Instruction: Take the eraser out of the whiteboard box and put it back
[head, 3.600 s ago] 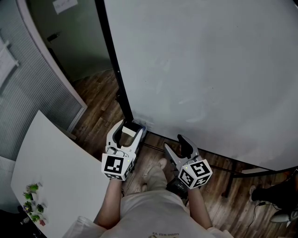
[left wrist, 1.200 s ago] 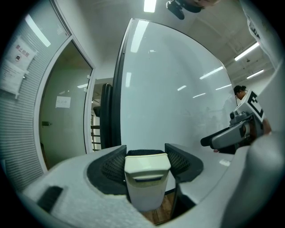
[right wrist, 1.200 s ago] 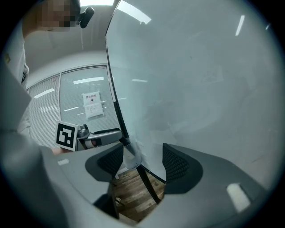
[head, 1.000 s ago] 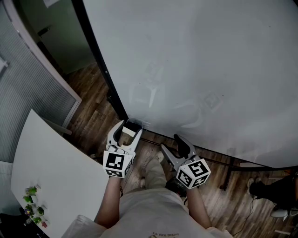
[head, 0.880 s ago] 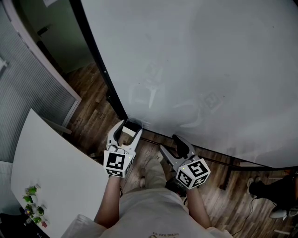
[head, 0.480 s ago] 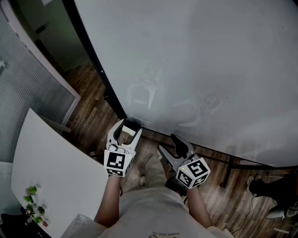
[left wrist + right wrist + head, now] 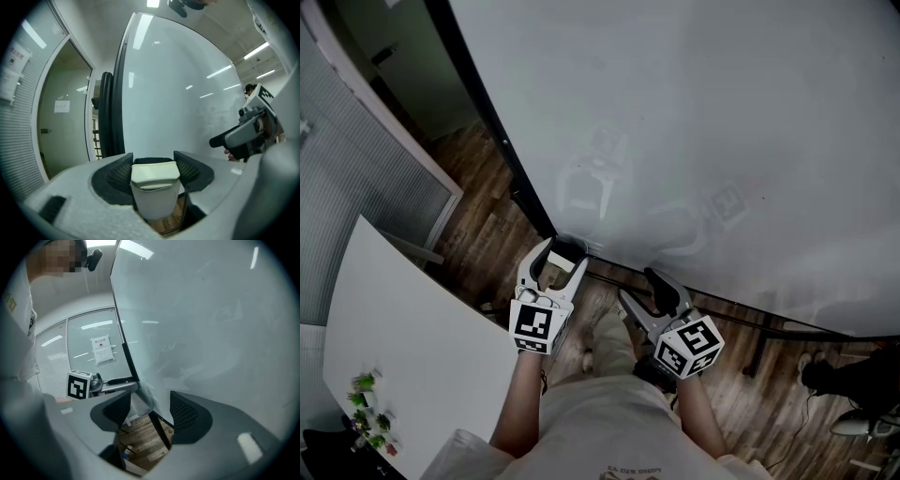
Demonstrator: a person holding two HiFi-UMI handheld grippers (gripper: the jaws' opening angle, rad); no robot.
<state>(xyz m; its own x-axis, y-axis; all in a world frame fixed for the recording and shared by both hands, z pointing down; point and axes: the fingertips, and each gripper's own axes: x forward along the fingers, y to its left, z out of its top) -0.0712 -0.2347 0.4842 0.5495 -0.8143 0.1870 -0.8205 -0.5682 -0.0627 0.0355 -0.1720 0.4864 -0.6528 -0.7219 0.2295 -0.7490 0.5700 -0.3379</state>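
The person's pale top [image 7: 600,431] is nearest, and two bare forearms [image 7: 517,403] reach out from it side by side. Each arm ends at a gripper with a black-and-white marker cube [image 7: 534,328] at its back end. Both grippers point away from the person, toward the bottom of the big whiteboard [image 7: 703,122], and tip a little down.

The left gripper [image 7: 562,253] has its jaws part way open and clamped on the eraser [image 7: 154,190], a cream block. The black bumpy pads press on the eraser's two sides. The eraser sits upright between them with its rounded top showing. It is up off the floor, just in front of the whiteboard's bottom left corner.

The right gripper [image 7: 150,403] is near it on the right and does not touch it. Its jaws are wide apart and hold nothing. Through the gap you see only the brown wooden floor [image 7: 487,187] and the dark leg [image 7: 159,427] of the whiteboard stand, both farther away.

Farther out, the whiteboard fills the middle and the right. Its black edge [image 7: 118,112] runs up its left side. A white table [image 7: 412,337] stands at the near left, with small green things [image 7: 364,382] on its near corner. Behind the table, at the far left, is a wall with blinds [image 7: 366,178].
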